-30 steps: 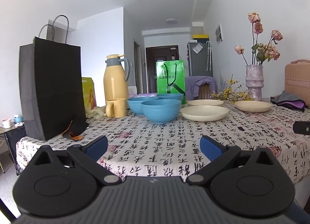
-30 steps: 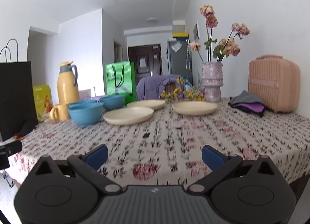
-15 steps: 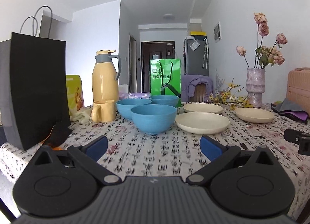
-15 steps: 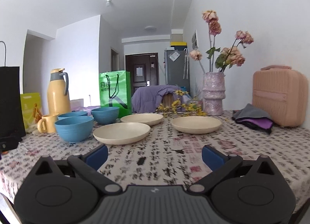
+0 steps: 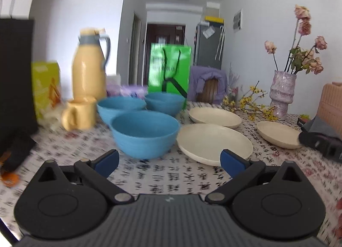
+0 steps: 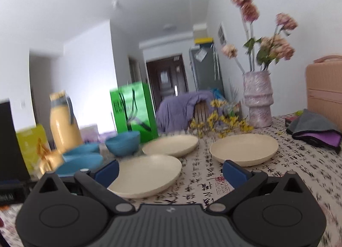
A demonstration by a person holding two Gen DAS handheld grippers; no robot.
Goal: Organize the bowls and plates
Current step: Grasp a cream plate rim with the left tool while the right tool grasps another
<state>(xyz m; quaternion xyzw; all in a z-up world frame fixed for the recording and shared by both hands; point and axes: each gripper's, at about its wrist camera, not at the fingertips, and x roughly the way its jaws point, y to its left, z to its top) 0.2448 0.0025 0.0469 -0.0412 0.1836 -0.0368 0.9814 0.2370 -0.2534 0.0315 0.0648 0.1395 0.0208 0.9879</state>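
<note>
Both tongs — left point(image 5: 168, 159), right point(image 6: 170, 170) — stood wide and empty; a hasty left approach risked knocking the nearest blue bowl point(image 5: 145, 134) into the cream plate point(image 5: 213, 142) just beside it.

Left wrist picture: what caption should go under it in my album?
Open left gripper nears three blue bowls and three cream plates.

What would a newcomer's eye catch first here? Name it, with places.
Three round blue bowls cluster left of centre on the calligraphy-print tablecloth, with three shallow cream plates to their right. A bright green paper bag stands behind the bowls. Far right, a tall mauve vase of dried pink roses stands. Both the left gripper and the right gripper are open and empty.
</note>
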